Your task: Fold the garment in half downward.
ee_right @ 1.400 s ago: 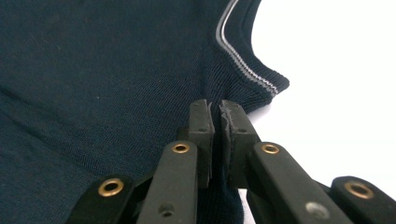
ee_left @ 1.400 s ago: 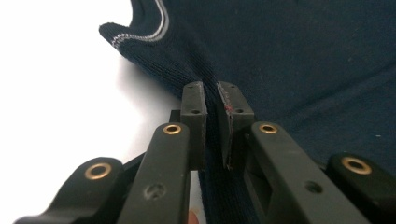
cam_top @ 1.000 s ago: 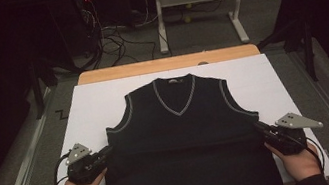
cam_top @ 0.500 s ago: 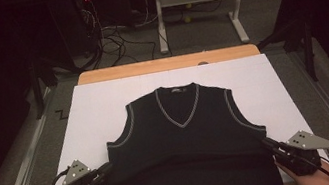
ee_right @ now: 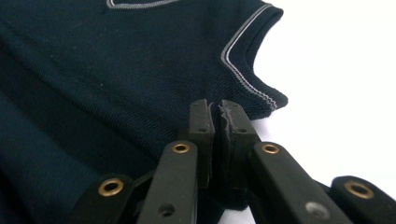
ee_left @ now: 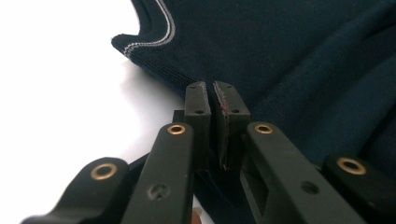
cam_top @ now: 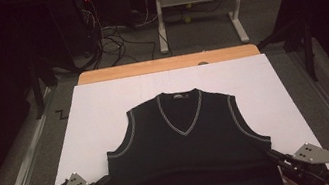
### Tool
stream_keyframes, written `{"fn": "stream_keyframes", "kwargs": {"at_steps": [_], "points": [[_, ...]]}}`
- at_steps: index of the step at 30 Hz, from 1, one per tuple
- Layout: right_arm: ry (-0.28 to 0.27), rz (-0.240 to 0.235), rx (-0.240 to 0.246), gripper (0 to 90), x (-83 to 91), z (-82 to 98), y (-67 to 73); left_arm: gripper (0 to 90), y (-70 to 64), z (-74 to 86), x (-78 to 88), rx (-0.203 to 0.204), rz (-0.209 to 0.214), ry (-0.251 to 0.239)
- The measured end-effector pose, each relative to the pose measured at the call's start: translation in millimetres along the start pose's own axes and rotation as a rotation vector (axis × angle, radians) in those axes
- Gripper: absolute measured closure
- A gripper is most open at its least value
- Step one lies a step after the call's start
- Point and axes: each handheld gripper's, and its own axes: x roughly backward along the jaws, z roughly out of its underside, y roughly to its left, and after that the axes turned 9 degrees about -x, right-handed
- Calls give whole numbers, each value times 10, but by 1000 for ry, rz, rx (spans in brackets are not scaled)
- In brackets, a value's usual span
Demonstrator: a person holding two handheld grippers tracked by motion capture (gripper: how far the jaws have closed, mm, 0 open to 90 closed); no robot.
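The vest (cam_top: 189,154) lay flat on the sheet (cam_top: 100,113) covering my table (cam_top: 168,64), neck toward the far edge, hem toward me. My left gripper (cam_top: 102,183) sat at the vest's left side seam, my right gripper (cam_top: 273,156) at its right side seam, both below the armholes. Behind the table stood a stand (cam_top: 199,10) among floor cables (cam_top: 113,40).
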Motion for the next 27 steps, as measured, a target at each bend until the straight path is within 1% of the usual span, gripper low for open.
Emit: {"fn": "stream_keyframes", "kwargs": {"at_steps": [4,5,6,7,10,14,16,18,19,20,21,22,23,24,25,26,27], "points": [[22,-6,3,848,40,59,25,807,-62,75,13,-5,17,29],[26,-7,5,848,44,69,25,806,-84,113,5,-5,23,52],[26,-7,5,848,44,69,25,806,-84,113,5,-5,23,52],[41,-12,6,847,44,93,25,806,-90,144,-1,-2,29,68],[54,-14,0,842,45,114,28,805,-91,165,-2,6,36,76],[72,-18,-3,839,47,149,18,804,-100,203,-28,-2,60,110],[78,-20,-9,834,48,165,17,803,-96,210,-24,0,62,110],[76,-25,-9,819,49,168,10,785,-86,213,-21,4,65,100],[70,-28,-13,798,51,164,7,747,-71,217,-20,16,72,82],[61,-30,-26,768,56,155,3,685,-43,225,-18,40,87,55],[29,-34,-60,702,62,123,-24,579,-9,233,-16,65,103,30],[29,-34,-60,702,62,123,-24,579,21,237,-12,81,105,9],[5,-24,-80,650,55,83,-58,503,43,237,-10,90,85,-9],[5,-24,-80,650,55,83,-58,503,61,229,-12,95,63,-20],[-6,-21,-94,627,44,61,-77,465,77,218,-15,94,49,-30],[-18,-16,-95,595,26,39,-100,452,90,207,-19,92,35,-42],[-34,4,-104,512,-36,-11,-134,388,109,186,-32,92,15,-55]]}}
